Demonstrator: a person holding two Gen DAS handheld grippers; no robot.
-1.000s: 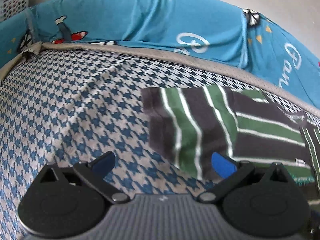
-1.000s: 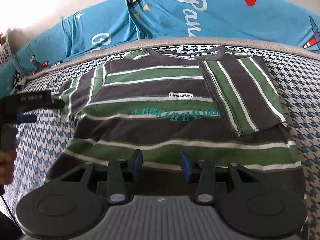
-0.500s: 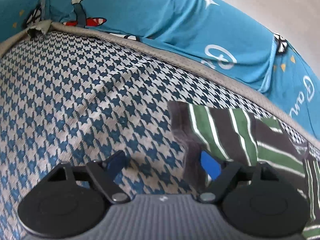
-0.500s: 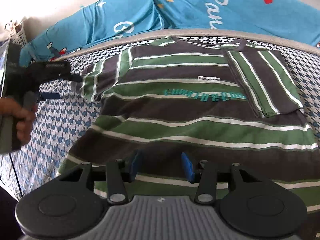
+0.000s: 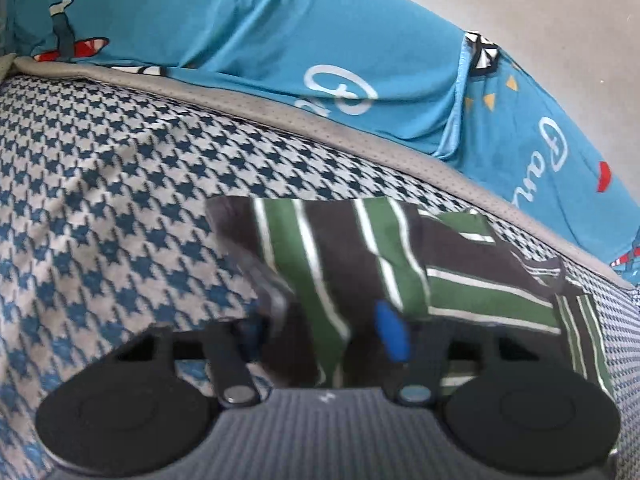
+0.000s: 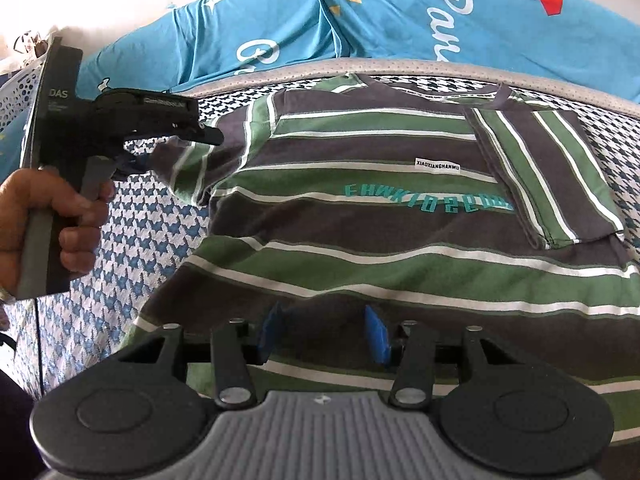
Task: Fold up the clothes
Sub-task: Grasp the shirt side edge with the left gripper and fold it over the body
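A grey, green and white striped T-shirt point(image 6: 380, 216) lies face up on the houndstooth bed cover point(image 6: 132, 240). Its right sleeve point(image 6: 548, 176) is folded in over the chest. My left gripper point(image 5: 320, 332) is around the left sleeve point(image 5: 332, 256), jaws partly closed with the cloth between the blue pads; it also shows in the right wrist view point(image 6: 160, 144), where the sleeve is lifted off the bed. My right gripper point(image 6: 324, 332) is open and empty, just above the shirt's lower hem.
A blue printed quilt point(image 5: 280, 40) lies along the back of the bed, behind a grey border strip point(image 5: 320, 128). A white basket point(image 6: 16, 80) stands at the far left. The person's hand point(image 6: 44, 224) holds the left gripper's handle.
My left gripper has moved onto the left sleeve, narrowed its jaws around it and lifted it. My right gripper has come closer to the hem, still open.
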